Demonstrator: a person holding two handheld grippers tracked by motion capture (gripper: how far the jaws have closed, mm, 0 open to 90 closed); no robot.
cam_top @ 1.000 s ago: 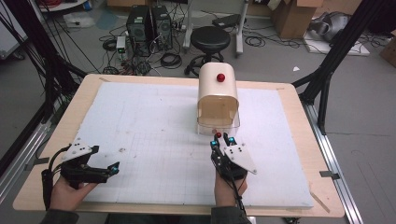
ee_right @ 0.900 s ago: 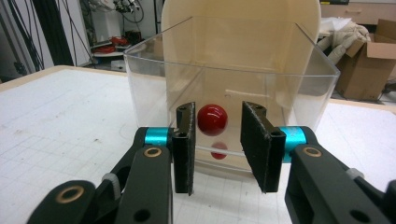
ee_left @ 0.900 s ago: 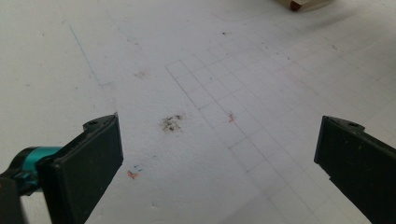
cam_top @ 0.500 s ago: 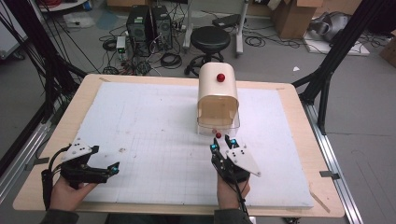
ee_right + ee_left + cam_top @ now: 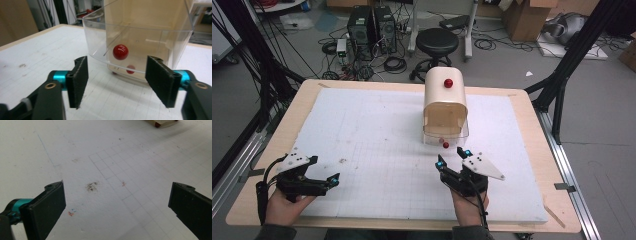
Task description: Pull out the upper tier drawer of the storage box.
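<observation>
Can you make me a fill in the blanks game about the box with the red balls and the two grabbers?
1. The knob on top of the cream box is coloured ____.
2. The jaws of the right gripper stand ____, with nothing between them.
3. The right gripper points at the clear ____ at the front of the box, which has a red knob on it.
4. The left gripper holds ____.

Missing words: red; open; door; nothing
</observation>
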